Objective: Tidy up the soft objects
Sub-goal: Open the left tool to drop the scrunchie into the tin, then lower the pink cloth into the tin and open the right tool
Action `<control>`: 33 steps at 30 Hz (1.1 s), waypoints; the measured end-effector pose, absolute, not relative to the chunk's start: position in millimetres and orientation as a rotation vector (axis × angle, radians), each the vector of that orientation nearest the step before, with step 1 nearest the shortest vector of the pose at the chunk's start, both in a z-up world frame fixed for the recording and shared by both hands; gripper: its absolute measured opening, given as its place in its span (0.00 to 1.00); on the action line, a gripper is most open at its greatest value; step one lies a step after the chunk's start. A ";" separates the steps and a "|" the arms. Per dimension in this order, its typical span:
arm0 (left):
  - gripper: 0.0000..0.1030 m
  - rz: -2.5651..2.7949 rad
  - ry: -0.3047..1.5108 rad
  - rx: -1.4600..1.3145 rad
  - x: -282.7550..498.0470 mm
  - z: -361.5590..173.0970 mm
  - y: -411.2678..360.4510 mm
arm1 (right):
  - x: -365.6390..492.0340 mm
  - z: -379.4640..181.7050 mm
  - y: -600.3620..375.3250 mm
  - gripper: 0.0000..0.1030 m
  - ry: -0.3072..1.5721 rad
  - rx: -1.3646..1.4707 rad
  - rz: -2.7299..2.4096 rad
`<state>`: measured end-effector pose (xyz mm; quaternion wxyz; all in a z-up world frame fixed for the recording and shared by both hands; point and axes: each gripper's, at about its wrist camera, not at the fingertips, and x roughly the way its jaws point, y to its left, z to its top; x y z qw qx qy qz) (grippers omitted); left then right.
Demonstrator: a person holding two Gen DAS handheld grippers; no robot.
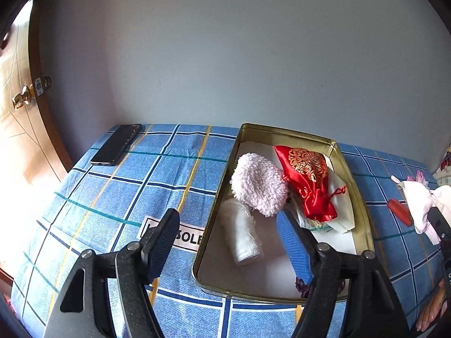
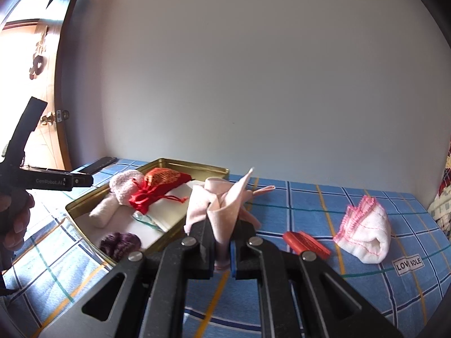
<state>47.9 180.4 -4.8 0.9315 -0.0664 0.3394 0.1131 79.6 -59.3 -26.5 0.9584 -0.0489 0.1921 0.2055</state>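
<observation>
**Right tool gripping pink cloth beside the tin**

Right tool: jaws closed on a pale pink cloth, held just right of the gold tin tray. Left tool: jaws spread wide, holding nothing, over the tray's near-left rim. In tray: fluffy pink mitt, red brocade pouch, white gauze roll, purple scrunchie. Right of tray, on blue checked sheet: red flat item, pink-edged white folded cloth. Phone left of tray.

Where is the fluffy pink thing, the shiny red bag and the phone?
fluffy pink mitt (image 1: 258, 187): left wrist view, its middle.
red bag (image 1: 313, 186): left wrist view, its middle.
phone (image 1: 117, 145): left wrist view, its screen.
</observation>
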 end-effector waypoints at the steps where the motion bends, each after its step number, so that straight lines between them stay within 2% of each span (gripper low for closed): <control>1: 0.72 0.231 0.690 -0.137 46.5 -4.6 180.6 | 79.4 -25.4 -55.9 0.06 0.390 -0.102 0.426; 22: 0.73 0.288 0.633 -0.181 23.1 2.2 207.3 | 97.4 -13.9 33.1 0.07 0.457 -0.150 0.629; 32: 0.74 0.342 0.624 -0.193 10.5 5.0 227.1 | 104.8 -36.3 85.9 0.08 0.540 -0.223 0.723; 33: 0.74 0.344 0.625 -0.192 10.2 5.2 227.6 | 104.8 -38.1 87.3 0.20 0.548 -0.225 0.732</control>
